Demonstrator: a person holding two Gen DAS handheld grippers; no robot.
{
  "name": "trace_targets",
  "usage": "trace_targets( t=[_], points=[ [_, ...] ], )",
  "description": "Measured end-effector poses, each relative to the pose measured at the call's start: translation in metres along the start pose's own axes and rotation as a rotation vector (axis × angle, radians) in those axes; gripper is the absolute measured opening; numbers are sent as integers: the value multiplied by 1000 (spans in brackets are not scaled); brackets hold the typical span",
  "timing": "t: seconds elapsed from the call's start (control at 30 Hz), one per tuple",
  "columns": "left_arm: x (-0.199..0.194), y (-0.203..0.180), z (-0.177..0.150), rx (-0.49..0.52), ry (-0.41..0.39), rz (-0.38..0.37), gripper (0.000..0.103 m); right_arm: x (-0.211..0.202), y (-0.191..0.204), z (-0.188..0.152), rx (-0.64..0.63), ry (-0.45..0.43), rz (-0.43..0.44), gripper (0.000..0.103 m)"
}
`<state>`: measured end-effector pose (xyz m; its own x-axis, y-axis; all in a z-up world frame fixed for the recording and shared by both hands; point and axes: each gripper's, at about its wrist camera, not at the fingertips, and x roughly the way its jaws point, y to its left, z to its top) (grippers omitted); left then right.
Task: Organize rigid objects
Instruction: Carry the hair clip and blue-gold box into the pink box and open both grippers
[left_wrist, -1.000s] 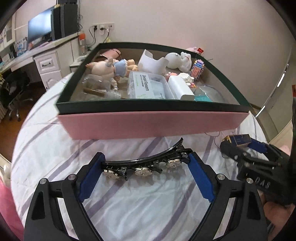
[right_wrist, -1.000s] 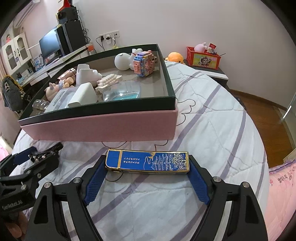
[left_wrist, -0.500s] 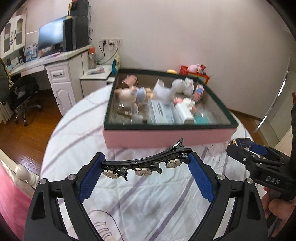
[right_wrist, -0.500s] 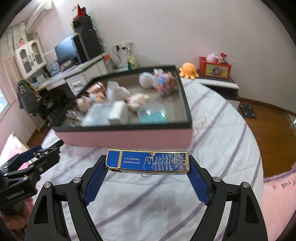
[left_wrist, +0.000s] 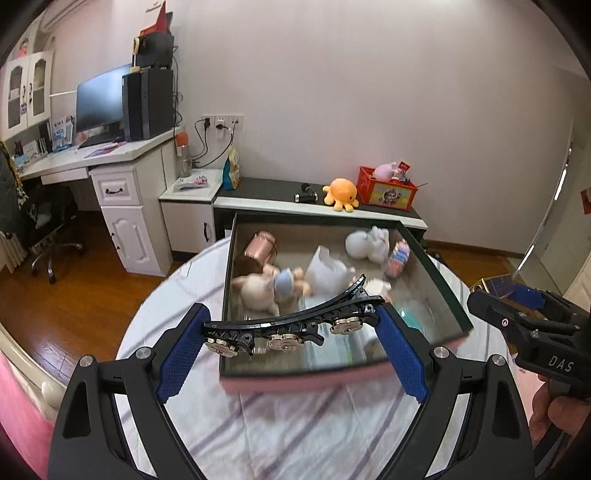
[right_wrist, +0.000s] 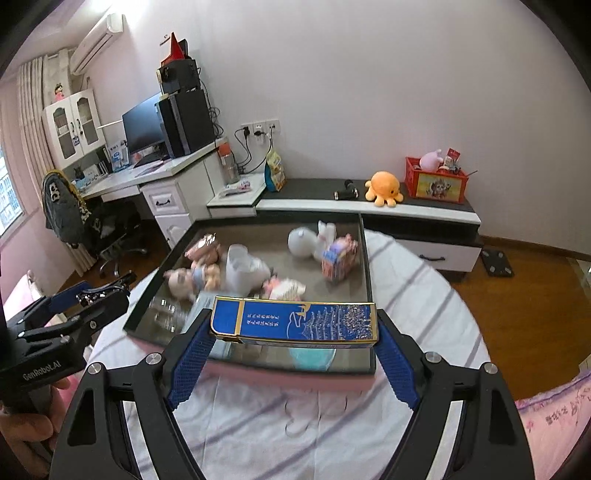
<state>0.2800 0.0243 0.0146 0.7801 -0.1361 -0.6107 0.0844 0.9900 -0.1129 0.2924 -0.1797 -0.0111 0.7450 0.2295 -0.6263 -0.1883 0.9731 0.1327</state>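
Observation:
My left gripper (left_wrist: 291, 325) is shut on a long black hair clip (left_wrist: 295, 319) with round metal studs, held crosswise by its two ends. My right gripper (right_wrist: 293, 328) is shut on a flat blue box (right_wrist: 293, 323) with gold trim, also clamped end to end. Both are held in the air above the near end of a dark-rimmed pink storage box (left_wrist: 325, 382) (right_wrist: 280, 374) on the striped bedsheet. In it lie a doll (left_wrist: 269, 286), a white pouch (right_wrist: 243, 267), a white figure (left_wrist: 365, 243) and a block toy (right_wrist: 340, 256). The right gripper (left_wrist: 532, 325) shows at the left view's right edge.
The box sits on a round bed with a white, purple-striped sheet (right_wrist: 417, 295). Behind stand a low dark-topped cabinet (right_wrist: 406, 210) with an orange plush (right_wrist: 384, 186) and red crate (right_wrist: 436, 181), a white desk (left_wrist: 110, 158) with a monitor, and an office chair (right_wrist: 103, 225).
Both grippers rose with their objects still clamped. The storage box now looks smaller and lower, and the view reaches into the room behind it.

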Motion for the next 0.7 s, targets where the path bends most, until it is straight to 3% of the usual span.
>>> trace_targets(
  t=[0.33,0.7],
  points=[
    [41,-16,34,30,-17,24,91,49,-9,34,8,11,-14,84],
    [108,-19,36,12,63,22,91,111,-24,39,43,101,-10,84]
  ],
)
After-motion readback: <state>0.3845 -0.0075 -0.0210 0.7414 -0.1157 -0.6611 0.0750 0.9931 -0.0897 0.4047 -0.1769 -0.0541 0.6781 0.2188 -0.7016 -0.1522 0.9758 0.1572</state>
